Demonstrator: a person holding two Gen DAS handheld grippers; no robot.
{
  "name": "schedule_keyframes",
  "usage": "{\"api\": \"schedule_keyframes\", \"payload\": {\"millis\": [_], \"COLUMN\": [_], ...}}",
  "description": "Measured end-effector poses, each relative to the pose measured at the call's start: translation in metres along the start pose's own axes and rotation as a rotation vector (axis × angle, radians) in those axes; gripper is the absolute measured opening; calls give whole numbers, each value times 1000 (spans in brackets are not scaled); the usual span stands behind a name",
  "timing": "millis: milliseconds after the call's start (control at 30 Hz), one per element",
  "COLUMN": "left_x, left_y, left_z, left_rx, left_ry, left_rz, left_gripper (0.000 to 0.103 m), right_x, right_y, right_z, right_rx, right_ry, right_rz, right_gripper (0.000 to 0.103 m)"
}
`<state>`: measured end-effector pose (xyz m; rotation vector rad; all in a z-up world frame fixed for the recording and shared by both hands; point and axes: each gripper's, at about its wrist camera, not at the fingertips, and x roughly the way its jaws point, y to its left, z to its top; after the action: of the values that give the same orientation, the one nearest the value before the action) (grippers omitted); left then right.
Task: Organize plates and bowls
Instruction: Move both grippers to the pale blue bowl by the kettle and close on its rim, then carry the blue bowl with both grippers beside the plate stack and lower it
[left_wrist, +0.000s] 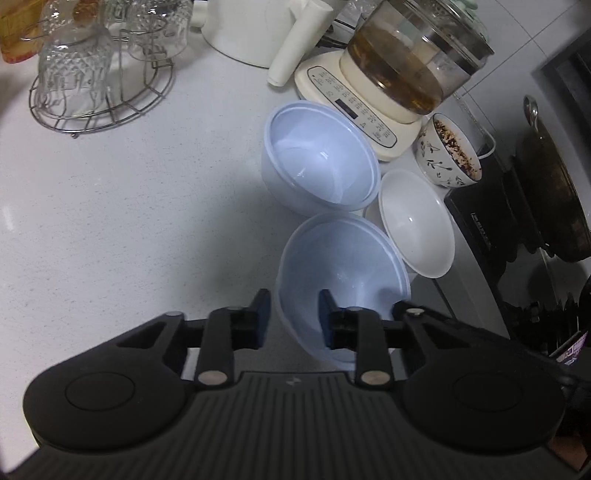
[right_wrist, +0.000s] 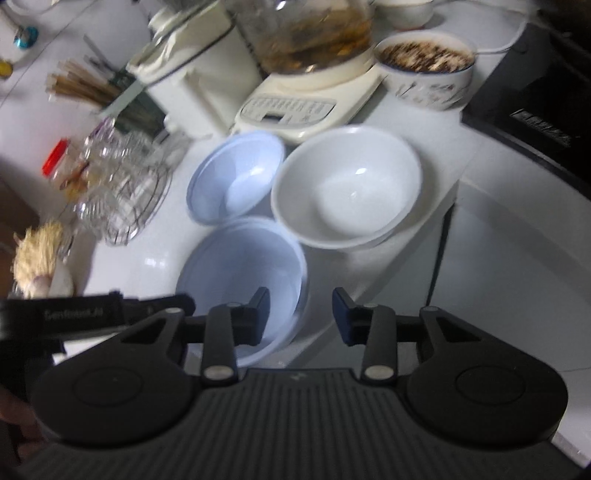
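left wrist view: near bowl's rim straddled, slip risk

the left gripper (left_wrist: 293, 314) is seen open, one finger outside and one inside the rim of the near blue bowl (left_wrist: 343, 266); no grip is made. if it is closed off-centre, the thin, light bowl could be tipped or pushed into the white bowl (left_wrist: 415, 221) just beside it. behind the near blue bowl, a second blue bowl (left_wrist: 317, 155) is set by the cooker base (left_wrist: 354, 107). the right gripper (right_wrist: 301, 314) is held open above the near bowl's edge, gripping nothing.

- Two pale blue bowls (left_wrist: 343, 273): translucent smooth plastic.
- White bowl (right_wrist: 347, 184): glossy, ceramic-looking.
- Counter (left_wrist: 129, 206): white, finely speckled, semi-gloss.
- Rack (left_wrist: 103, 103): bare metal wire; tumblers cut glass.
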<state>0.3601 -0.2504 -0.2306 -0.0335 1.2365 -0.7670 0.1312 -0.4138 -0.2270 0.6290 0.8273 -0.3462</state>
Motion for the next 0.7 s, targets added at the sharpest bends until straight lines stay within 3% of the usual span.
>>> {"api": "schedule_keyframes", "payload": {"millis": [167, 433, 700], "left_x": [3, -15, -64], "left_y": [1, 16, 44], "left_z": [-1, 1, -8], "left_rx": [1, -31, -62], "left_ry": [10, -2, -80], "left_rz": [11, -22, 25], "left_gripper": [13, 12, 12], "right_x": [9, 6, -1], "right_y": [1, 11, 53], "right_z": [-2, -6, -9], "right_rx": [-23, -23, -98], "right_ry": [39, 28, 17], "right_rz": [39, 58, 131], "right_gripper": [24, 21, 22]}}
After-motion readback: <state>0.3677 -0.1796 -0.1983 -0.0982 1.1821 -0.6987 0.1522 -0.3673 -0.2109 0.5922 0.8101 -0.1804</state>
